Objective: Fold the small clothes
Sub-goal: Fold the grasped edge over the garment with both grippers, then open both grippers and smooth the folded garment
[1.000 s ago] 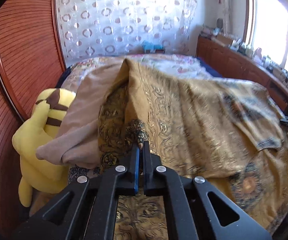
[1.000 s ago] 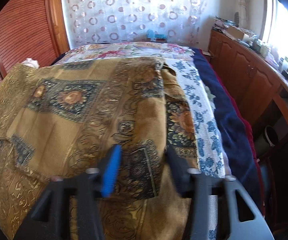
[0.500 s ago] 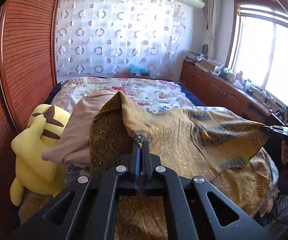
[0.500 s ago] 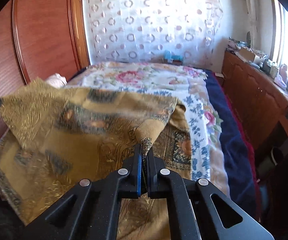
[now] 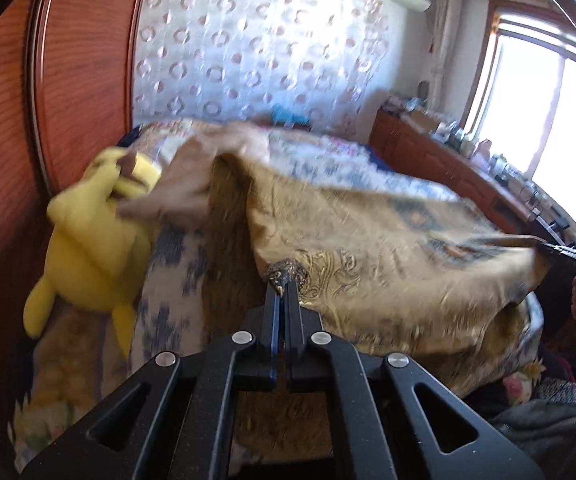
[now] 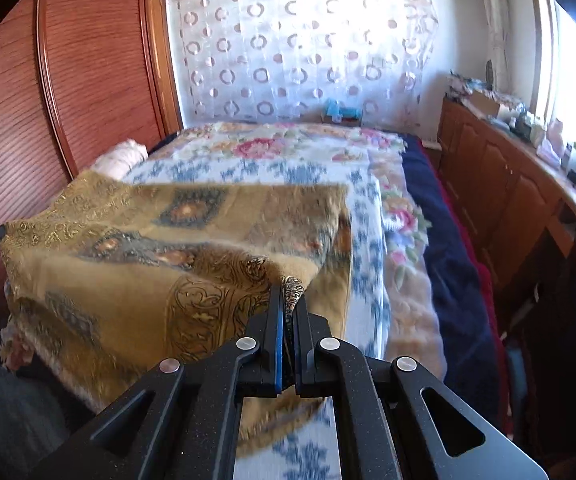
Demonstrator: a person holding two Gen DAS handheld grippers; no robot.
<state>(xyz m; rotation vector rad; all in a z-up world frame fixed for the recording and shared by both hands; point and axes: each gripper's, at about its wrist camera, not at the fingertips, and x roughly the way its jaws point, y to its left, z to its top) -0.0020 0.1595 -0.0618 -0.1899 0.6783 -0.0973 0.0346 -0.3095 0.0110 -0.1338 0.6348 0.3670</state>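
Gold patterned cloth (image 5: 388, 248) is held lifted and stretched above the bed (image 6: 372, 216). One corner is pinched by the left gripper (image 5: 284, 286), jaws pressed together on the fabric; another corner is pinched likewise by the right gripper (image 6: 290, 300). Yellow plush toy (image 5: 96, 240) is seen against the wooden wardrobe (image 5: 8, 200), left of the cloth.

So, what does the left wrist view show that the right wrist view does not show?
Only the left wrist view shows the yellow plush toy by the wooden panel and the beige cloth next to it. Only the right wrist view shows the pale pink bundle and the dark blue blanket edge. Both show the gold patterned cloth lifted over the bed, each tool shut on a corner: left tool, right tool.
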